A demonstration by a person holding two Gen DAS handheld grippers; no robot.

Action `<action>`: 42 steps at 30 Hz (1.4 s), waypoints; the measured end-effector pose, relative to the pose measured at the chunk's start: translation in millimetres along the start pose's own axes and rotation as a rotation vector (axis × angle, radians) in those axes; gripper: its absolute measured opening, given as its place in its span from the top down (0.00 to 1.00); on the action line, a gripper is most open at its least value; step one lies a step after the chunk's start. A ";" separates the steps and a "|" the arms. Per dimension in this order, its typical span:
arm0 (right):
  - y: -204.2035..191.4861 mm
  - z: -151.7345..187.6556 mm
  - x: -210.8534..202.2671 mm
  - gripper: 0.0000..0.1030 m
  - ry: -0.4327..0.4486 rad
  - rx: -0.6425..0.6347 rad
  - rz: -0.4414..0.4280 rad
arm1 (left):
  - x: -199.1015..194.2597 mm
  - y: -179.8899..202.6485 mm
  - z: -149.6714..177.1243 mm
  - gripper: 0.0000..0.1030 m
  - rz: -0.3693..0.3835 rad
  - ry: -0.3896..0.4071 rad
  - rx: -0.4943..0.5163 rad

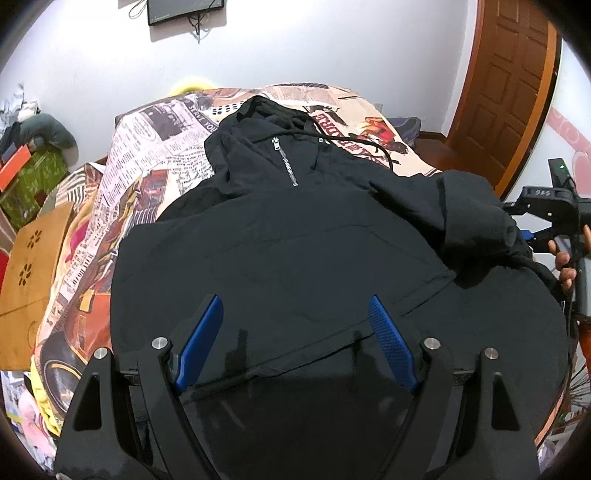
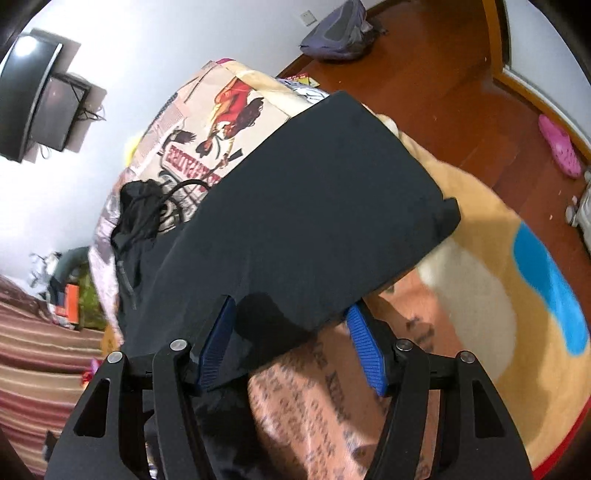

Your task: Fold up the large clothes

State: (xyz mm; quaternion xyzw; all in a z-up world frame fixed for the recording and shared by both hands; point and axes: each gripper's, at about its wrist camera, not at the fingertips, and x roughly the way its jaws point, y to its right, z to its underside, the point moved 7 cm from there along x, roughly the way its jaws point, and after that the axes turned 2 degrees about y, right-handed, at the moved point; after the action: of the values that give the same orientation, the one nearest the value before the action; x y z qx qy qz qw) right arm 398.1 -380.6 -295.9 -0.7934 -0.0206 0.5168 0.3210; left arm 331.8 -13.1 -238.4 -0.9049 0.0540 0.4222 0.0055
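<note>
From my left wrist view I get the whole front of the black hoodie [image 1: 295,236], spread chest-up on the newsprint-patterned bedspread [image 1: 155,147], its short metal zipper [image 1: 285,158] running down from the collar and a drawstring [image 1: 373,147] trailing off toward the far side of the bed; the right wrist view gives none of that, only one sleeve [image 2: 325,206] stretched flat over the bed's edge, the bunched hood [image 2: 138,210] beyond it, and the wooden floor [image 2: 436,85] beside the bed. Also near the hoodie: a wooden door [image 1: 509,88] beyond its right shoulder, a wall-mounted screen [image 1: 184,11] above the bed's far end, a pink clog [image 2: 559,146] and a grey backpack [image 2: 336,35] on the floor. The sleeve's crumpled upper part hides most of my right tool in the left view, leaving only its body and fingers of the person's hand [image 1: 565,266]. My left gripper [image 1: 295,321] stands wide apart over the hem, holding nothing. My right gripper [image 2: 291,325] is partly spread, the sleeve's near edge lying between the blue pads [image 2: 364,347]; I cannot tell whether they pinch it.
</note>
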 end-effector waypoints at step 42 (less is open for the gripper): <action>-238.5 206.7 19.0 0.90 -0.305 -0.782 -0.098 | -72.9 -100.6 48.9 0.21 -0.008 0.032 -0.201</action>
State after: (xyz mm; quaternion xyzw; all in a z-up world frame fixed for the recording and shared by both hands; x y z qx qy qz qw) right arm 306.0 -83.7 -238.4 -0.7679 -0.3002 0.5658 0.0132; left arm 258.2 96.4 -217.6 -0.9076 0.0075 0.4112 -0.0846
